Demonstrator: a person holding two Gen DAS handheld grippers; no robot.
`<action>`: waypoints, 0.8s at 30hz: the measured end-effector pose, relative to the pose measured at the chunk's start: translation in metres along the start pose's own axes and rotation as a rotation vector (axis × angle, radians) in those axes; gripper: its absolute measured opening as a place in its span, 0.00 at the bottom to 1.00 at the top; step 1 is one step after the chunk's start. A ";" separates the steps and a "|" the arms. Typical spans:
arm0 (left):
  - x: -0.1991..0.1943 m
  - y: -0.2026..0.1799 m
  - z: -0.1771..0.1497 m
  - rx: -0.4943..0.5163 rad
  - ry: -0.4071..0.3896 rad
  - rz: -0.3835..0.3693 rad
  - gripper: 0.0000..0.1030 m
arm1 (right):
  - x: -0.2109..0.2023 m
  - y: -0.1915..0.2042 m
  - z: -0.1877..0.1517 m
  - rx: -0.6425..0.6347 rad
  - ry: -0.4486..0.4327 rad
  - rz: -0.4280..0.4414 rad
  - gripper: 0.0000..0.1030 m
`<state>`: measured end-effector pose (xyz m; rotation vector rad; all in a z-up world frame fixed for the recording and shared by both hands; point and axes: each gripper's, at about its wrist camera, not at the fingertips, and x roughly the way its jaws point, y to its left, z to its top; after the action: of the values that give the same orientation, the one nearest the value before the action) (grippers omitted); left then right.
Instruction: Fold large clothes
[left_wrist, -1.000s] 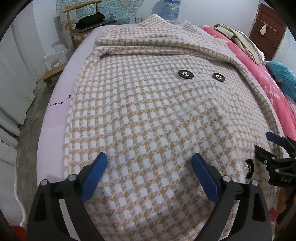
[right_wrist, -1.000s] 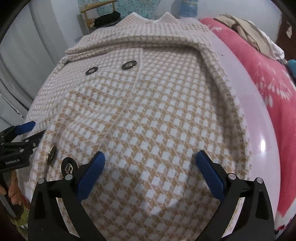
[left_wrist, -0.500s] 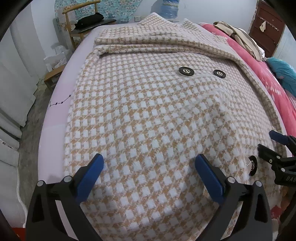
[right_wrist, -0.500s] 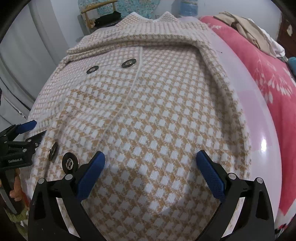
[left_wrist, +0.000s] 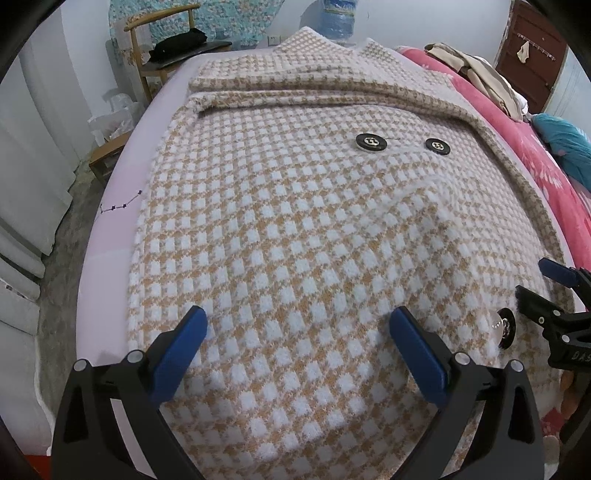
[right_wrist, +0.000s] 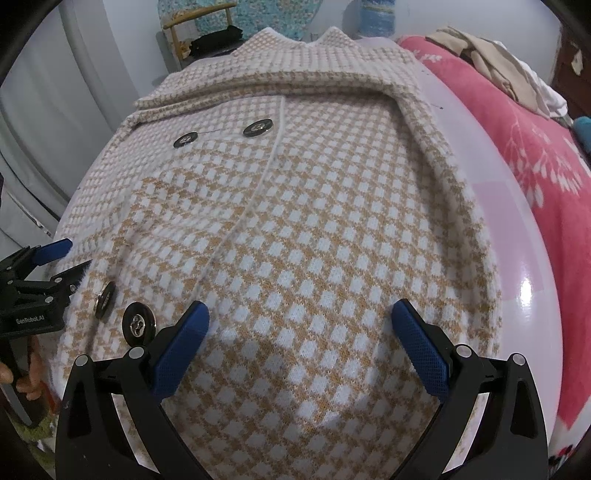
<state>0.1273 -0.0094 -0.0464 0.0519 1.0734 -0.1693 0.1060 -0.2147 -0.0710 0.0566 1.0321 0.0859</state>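
A tan-and-white houndstooth coat (left_wrist: 295, 221) (right_wrist: 314, 229) lies spread on a pale pink surface (left_wrist: 114, 236), collar at the far end, sleeves folded across its chest. Black buttons (left_wrist: 371, 142) sit on its upper front, metal buttons (right_wrist: 137, 325) near the hem. My left gripper (left_wrist: 295, 325) hovers open over the coat's near left part, nothing between its blue pads. My right gripper (right_wrist: 301, 321) hovers open over the near right part, also empty. Each gripper shows at the edge of the other's view: the right gripper (left_wrist: 546, 295), the left gripper (right_wrist: 55, 264).
A pink floral blanket (right_wrist: 546, 177) with piled clothes (left_wrist: 476, 74) lies to the right. A wooden chair (left_wrist: 162, 48) with dark fabric stands beyond the far left corner. The surface's left edge drops to a grey floor (left_wrist: 62, 258). A hand (right_wrist: 26, 376) holds the left gripper.
My left gripper's jaws widened slightly, then held. Both views shifted only a little; the coat lies as before.
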 end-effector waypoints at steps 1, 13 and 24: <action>0.000 0.000 0.000 0.003 0.003 -0.004 0.95 | 0.000 0.000 0.000 0.000 0.001 0.000 0.92; -0.027 0.021 -0.007 -0.018 -0.014 -0.002 0.95 | 0.000 0.001 0.000 0.008 0.005 -0.008 0.92; -0.063 0.046 -0.061 -0.112 -0.088 -0.089 0.95 | 0.001 0.001 0.002 0.019 0.007 -0.015 0.92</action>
<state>0.0527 0.0505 -0.0216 -0.1037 0.9959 -0.1897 0.1081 -0.2137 -0.0702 0.0659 1.0399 0.0625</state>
